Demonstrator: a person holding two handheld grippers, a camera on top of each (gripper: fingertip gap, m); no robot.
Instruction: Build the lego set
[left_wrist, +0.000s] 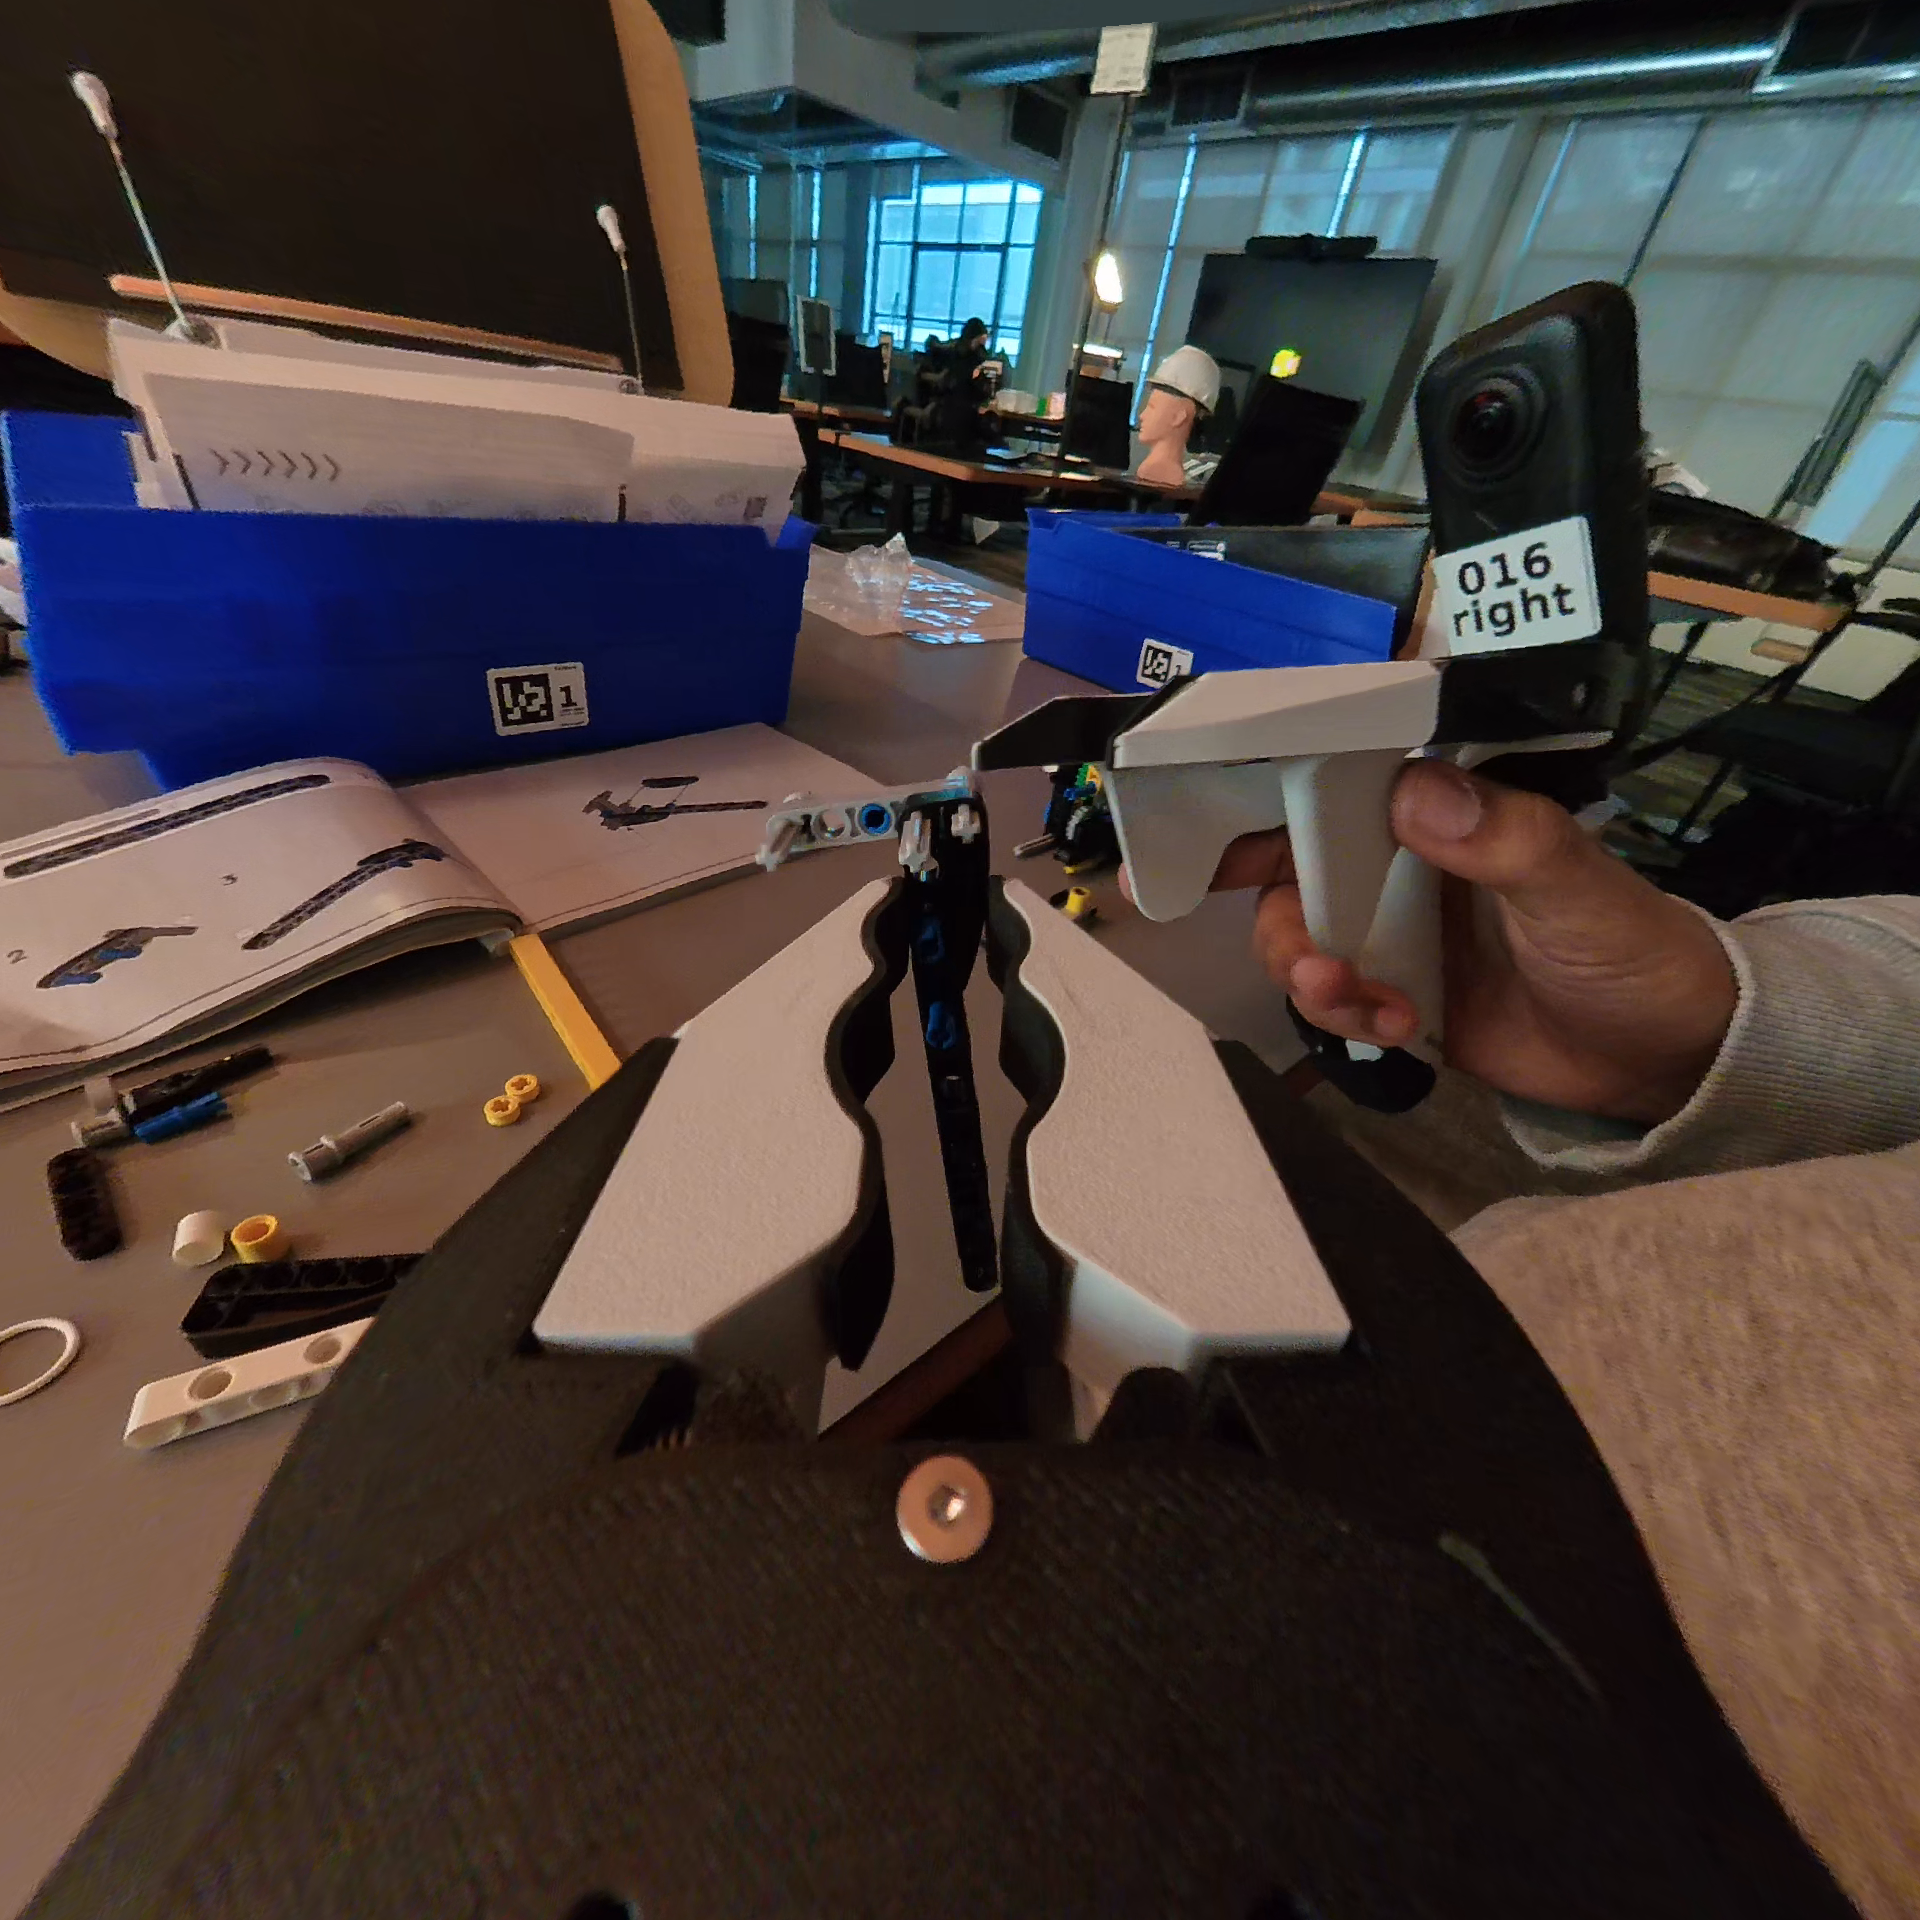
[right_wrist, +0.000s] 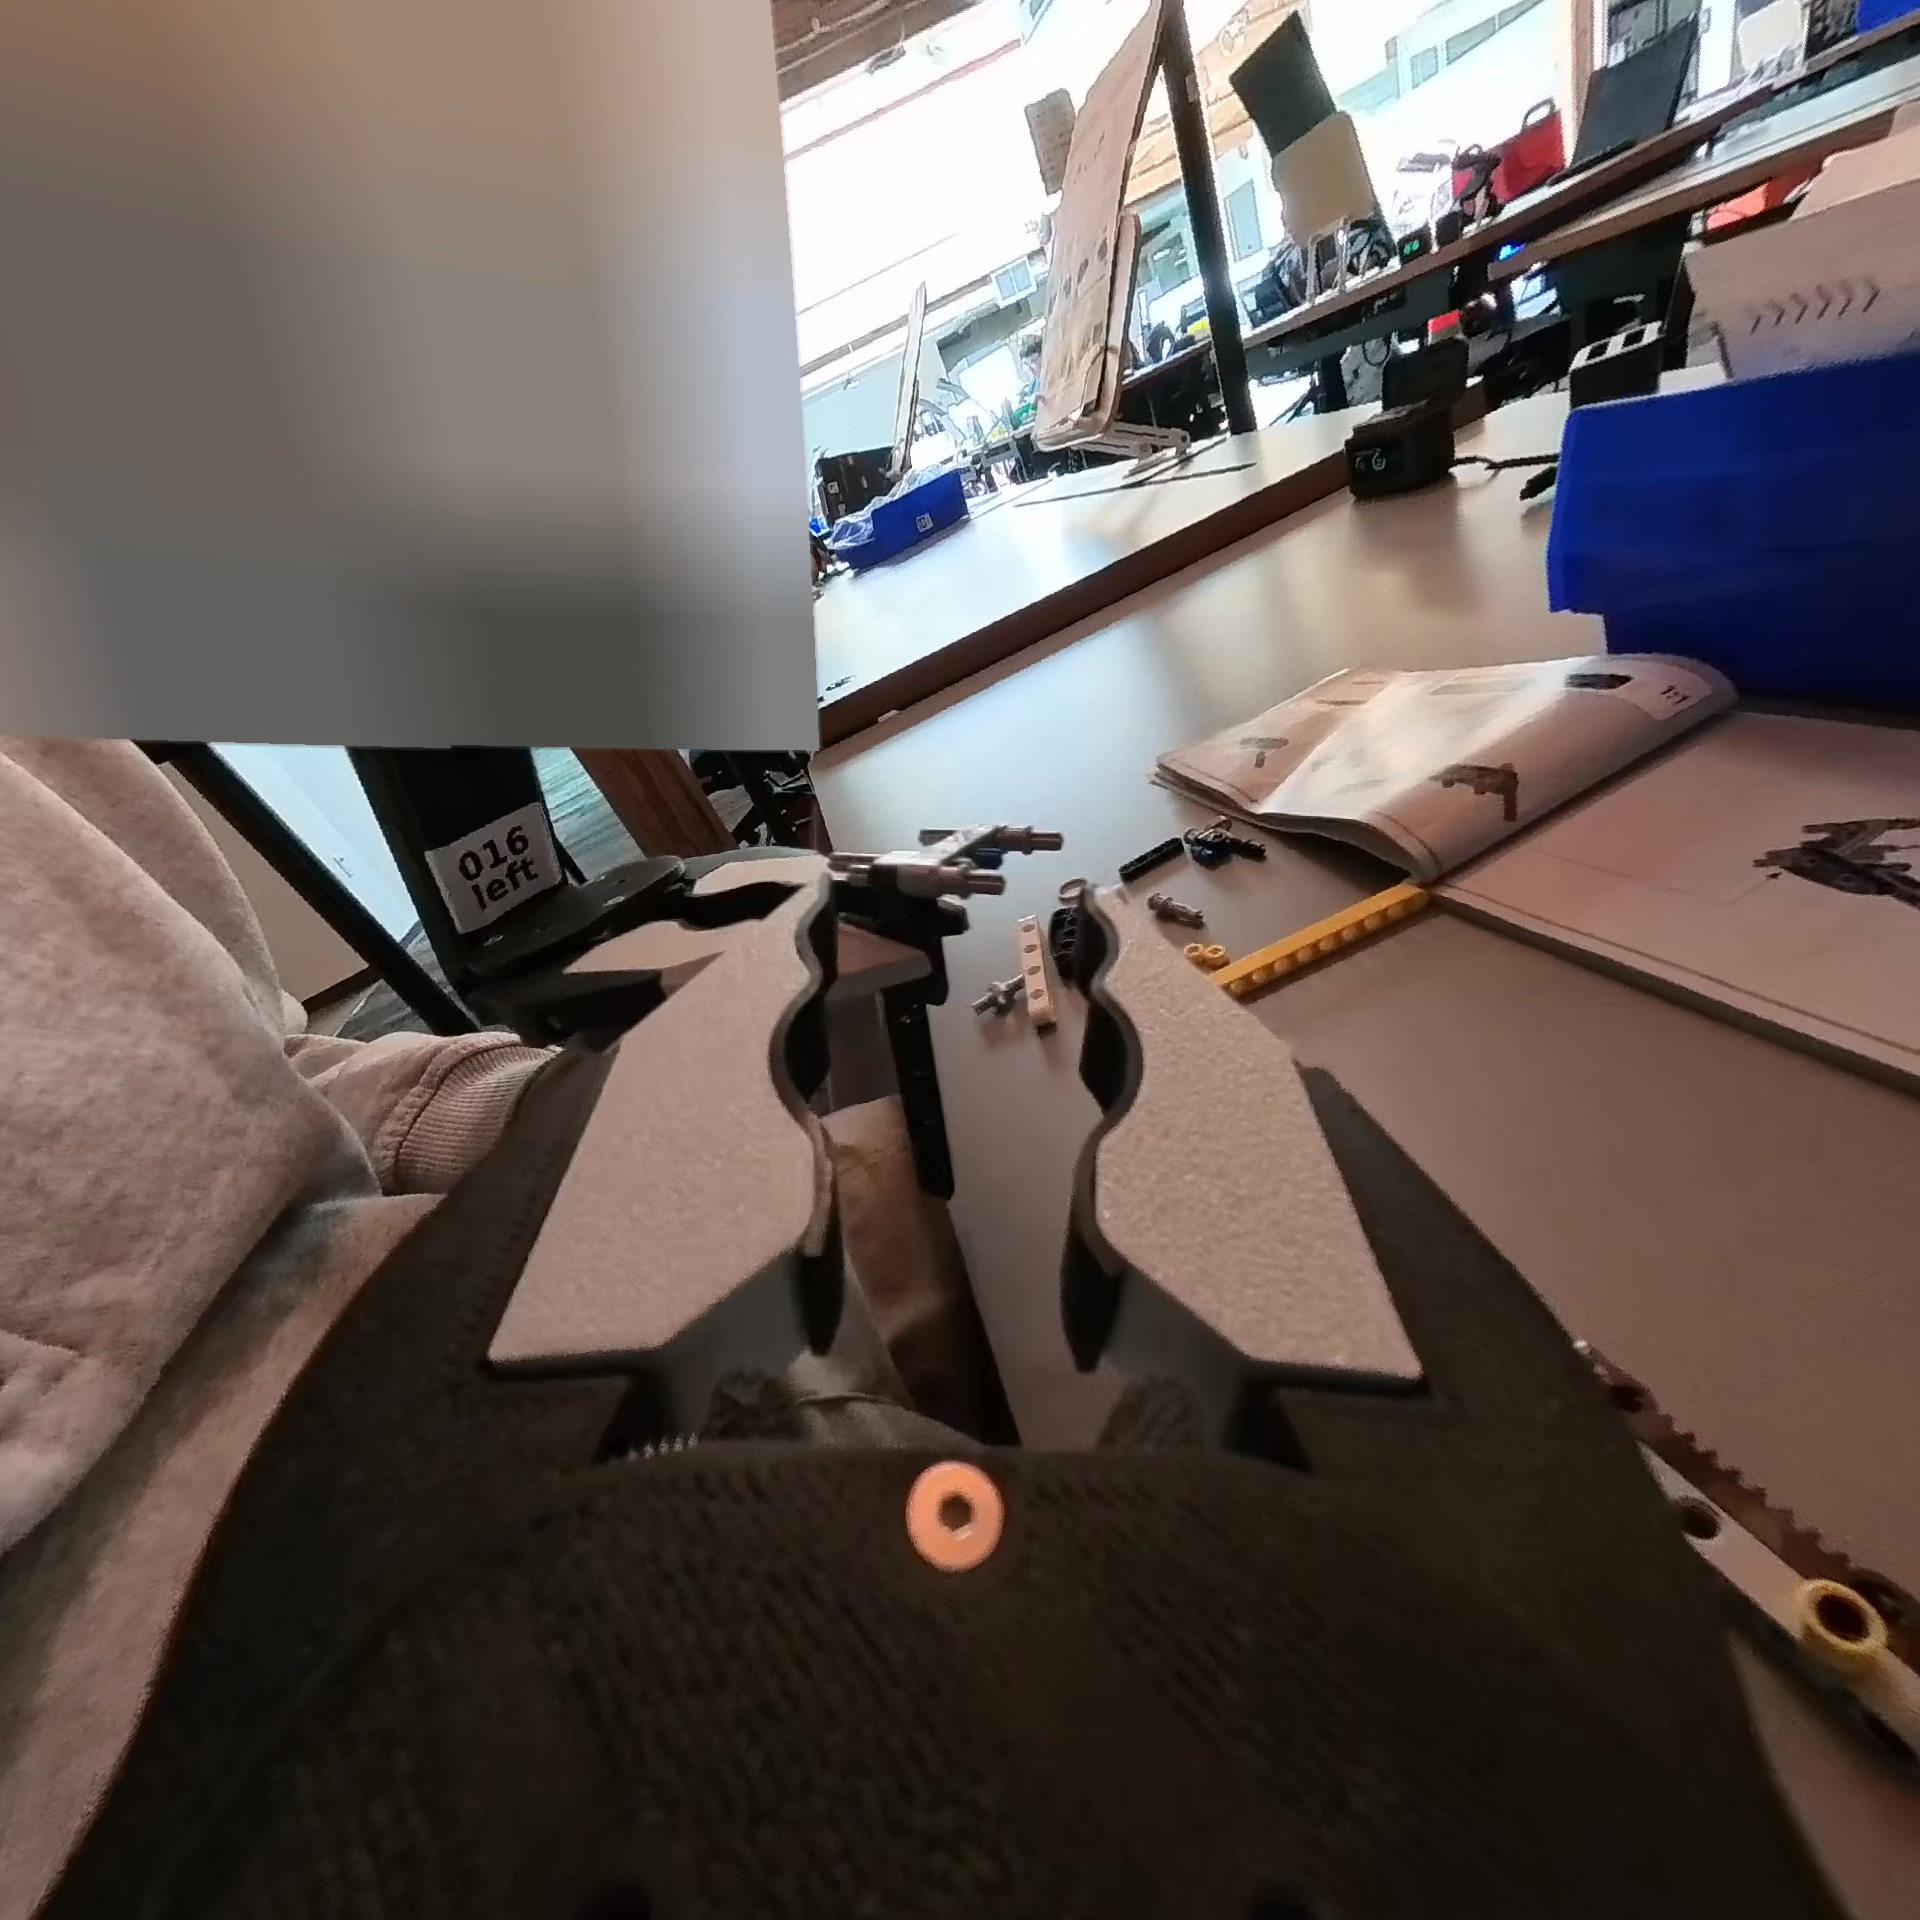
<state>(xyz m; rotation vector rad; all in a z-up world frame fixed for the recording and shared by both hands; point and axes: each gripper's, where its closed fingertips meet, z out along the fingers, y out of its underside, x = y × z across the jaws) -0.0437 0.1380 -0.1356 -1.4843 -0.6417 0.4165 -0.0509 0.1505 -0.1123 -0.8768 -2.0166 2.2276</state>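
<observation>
Item: black beam (left_wrist: 951, 1039), long axis toward twelve o'clock, clenched in your left gripper (left_wrist: 940, 894). Your right gripper (right_wrist: 956, 914) stood released, the grey cross-piece (right_wrist: 925, 868) at its eleven o'clock, nearest.

left gripper (left_wrist: 940, 914): matt, grainy white plastic fingers (left_wrist: 727, 1122) on a rough black printed body, shiny metal screw (left_wrist: 943, 1507) | black beam (left_wrist: 951, 1081): smooth glossy plastic | booklet (left_wrist: 312, 862): paper, slight sheen | blue bin (left_wrist: 416, 623): ribbed matt plastic | sleeve (left_wrist: 1714, 1403): soft ribbed knit cloth | table (left_wrist: 436, 1174): smooth matt grey
</observation>
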